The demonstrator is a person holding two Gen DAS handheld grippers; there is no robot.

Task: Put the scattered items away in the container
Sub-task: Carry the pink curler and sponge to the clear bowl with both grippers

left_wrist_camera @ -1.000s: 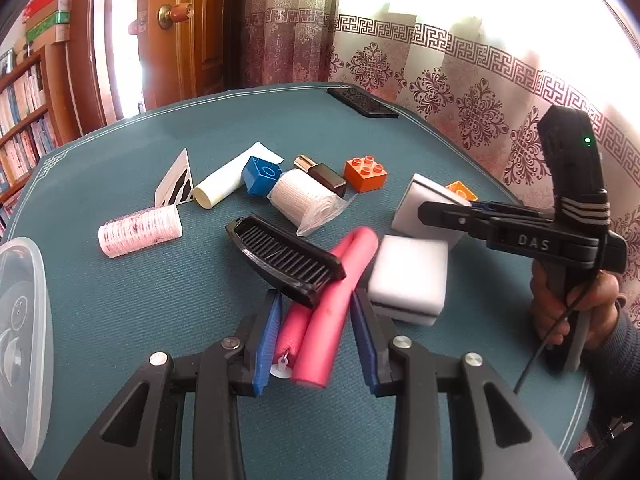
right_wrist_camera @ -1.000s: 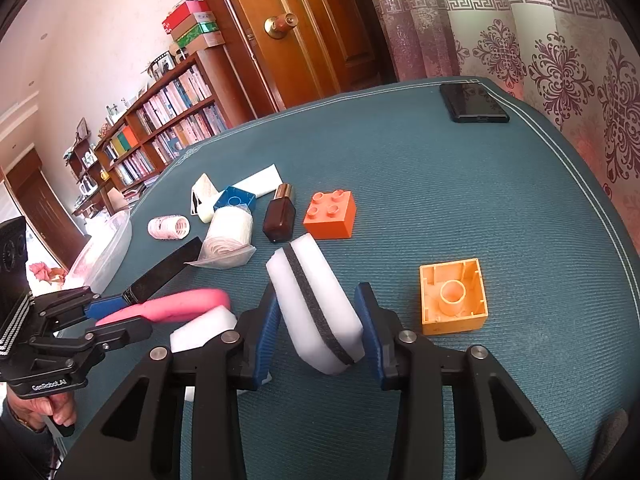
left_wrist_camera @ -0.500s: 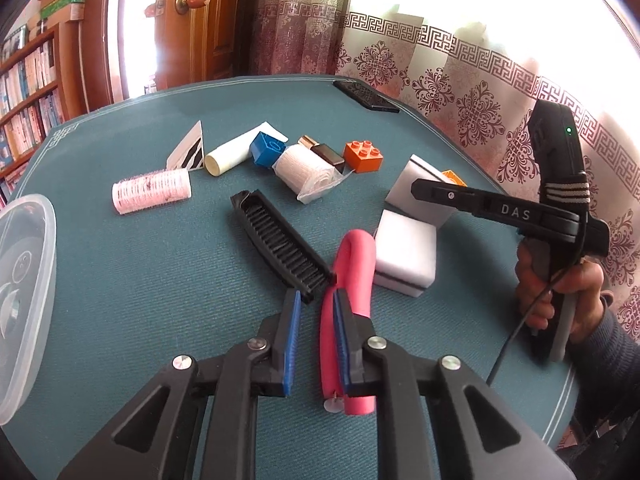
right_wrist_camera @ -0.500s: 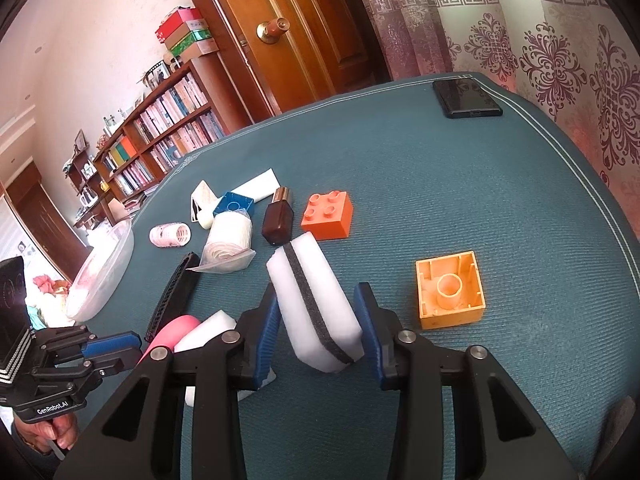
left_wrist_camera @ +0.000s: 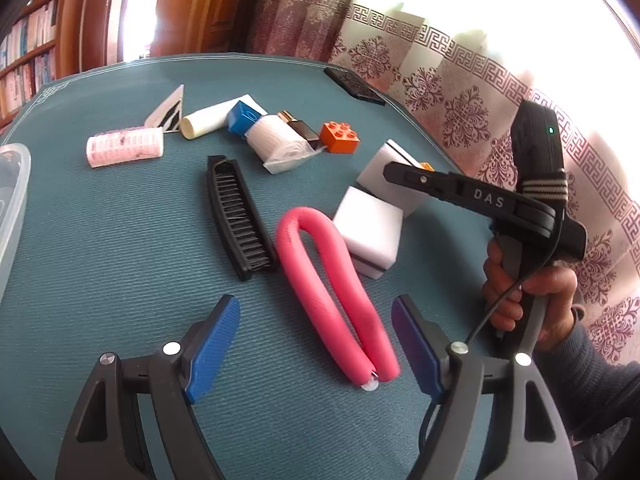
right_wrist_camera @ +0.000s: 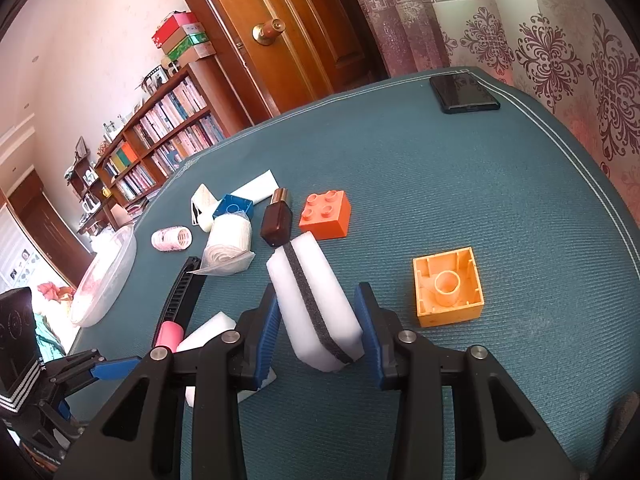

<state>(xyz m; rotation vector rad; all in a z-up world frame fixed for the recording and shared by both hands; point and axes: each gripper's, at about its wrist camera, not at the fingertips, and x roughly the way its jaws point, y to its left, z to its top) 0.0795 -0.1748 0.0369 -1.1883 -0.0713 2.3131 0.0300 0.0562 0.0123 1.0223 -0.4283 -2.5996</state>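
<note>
Teal cloth covers the table, and your left gripper hangs over it with its blue pads spread wide, holding nothing; the pink foam roller, bent double, lies on the cloth between them. Your right gripper has its pads pressed against one white sponge with a dark stripe, clamped and tilted up off the cloth. A second white sponge sits just right of the roller's bend, so you have two sponges. One black comb lies just left of the roller. You have three building blocks: one orange, one blue and one yellow-orange turned hollow side up. One brown bottle, one white gauze roll, one pink hair roller and one white tube lie further out. The clear container stands at the far left edge, well apart from the clutter. One dark phone rests near the far edge.
</note>
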